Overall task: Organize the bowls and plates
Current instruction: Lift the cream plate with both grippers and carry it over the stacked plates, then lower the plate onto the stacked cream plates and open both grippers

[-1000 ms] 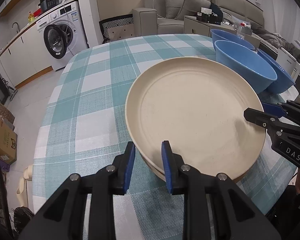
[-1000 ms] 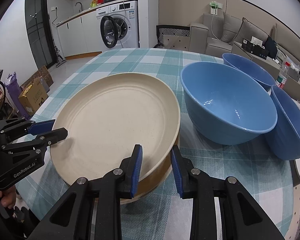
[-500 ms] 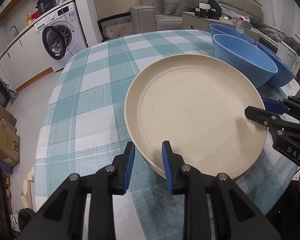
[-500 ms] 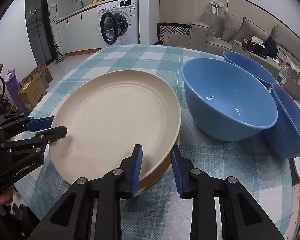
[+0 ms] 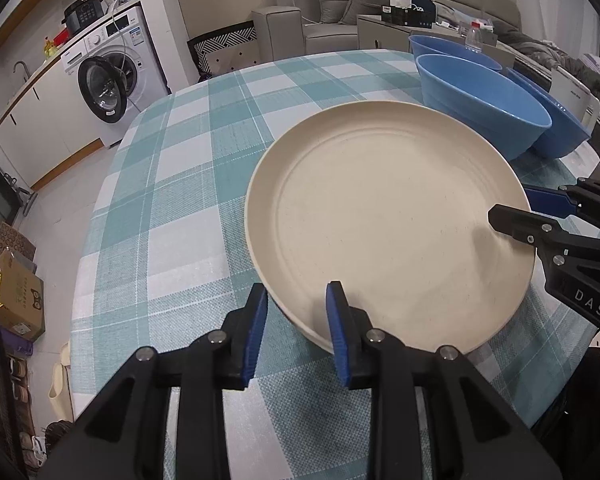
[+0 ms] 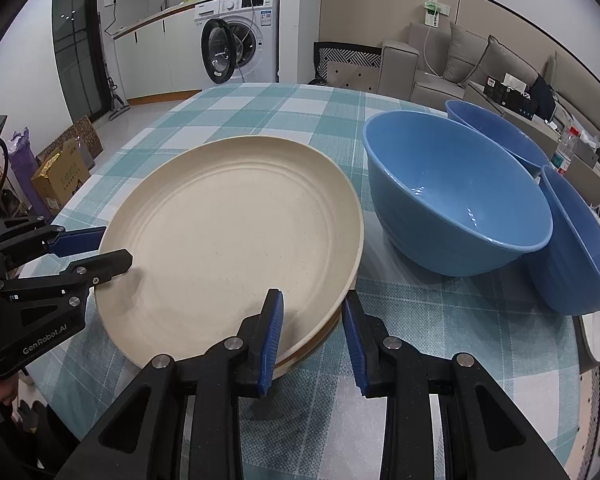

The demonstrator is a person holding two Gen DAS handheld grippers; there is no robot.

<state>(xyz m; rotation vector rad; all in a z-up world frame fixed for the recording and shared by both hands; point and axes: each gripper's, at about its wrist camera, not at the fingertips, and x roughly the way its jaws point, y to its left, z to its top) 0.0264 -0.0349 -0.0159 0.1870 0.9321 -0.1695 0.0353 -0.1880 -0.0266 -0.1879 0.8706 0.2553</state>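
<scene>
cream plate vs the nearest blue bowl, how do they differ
The cream plate is shallow and wide; the nearest blue bowl is deep with steep walls. The plate is matte and speckled; the bowl is glossy, with glints inside. The plate lies on another plate; the bowl sits on the tablecloth. Both are round, upright and empty.

White lettering "DAS" is legible on the black body of the right gripper [image 5: 512, 214] in the left wrist view, "GenRobot.AI" on the black body of the left gripper [image 6: 112, 248] in the right wrist view; printing on the washing machine [image 6: 240, 36] and cardboard box [image 6: 60, 178] is illegible.
</scene>
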